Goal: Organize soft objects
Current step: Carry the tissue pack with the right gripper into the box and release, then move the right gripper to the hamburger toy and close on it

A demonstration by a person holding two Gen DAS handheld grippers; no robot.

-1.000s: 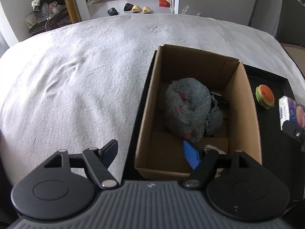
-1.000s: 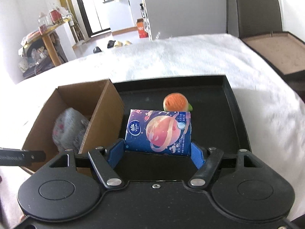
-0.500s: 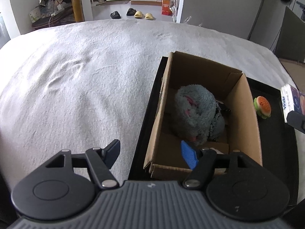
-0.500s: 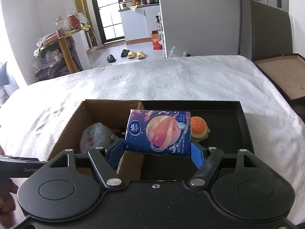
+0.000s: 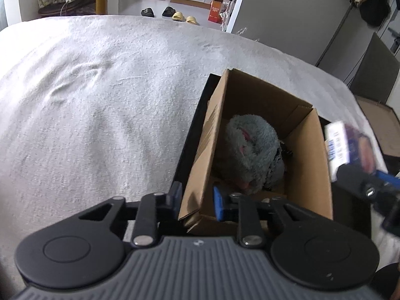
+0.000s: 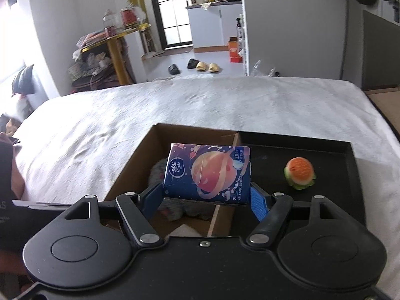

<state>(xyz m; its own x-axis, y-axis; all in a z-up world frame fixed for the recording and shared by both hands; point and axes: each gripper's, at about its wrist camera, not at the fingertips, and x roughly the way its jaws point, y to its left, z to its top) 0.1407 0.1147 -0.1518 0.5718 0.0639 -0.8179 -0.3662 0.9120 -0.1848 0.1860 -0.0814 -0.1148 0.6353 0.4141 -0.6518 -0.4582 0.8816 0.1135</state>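
Burger toy (image 6: 300, 173): right wrist cam only

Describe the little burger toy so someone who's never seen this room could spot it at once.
On the white bed lies a black tray holding a cardboard box. Right of the box, alone on the tray floor, sits the burger toy: small, round, orange on top, green frill underneath.

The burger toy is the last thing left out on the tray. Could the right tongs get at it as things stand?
Probably not yet. The right tongs are shut on the tissue pack, so they are full. The burger toy itself sits alone on the black tray, with nothing over it.
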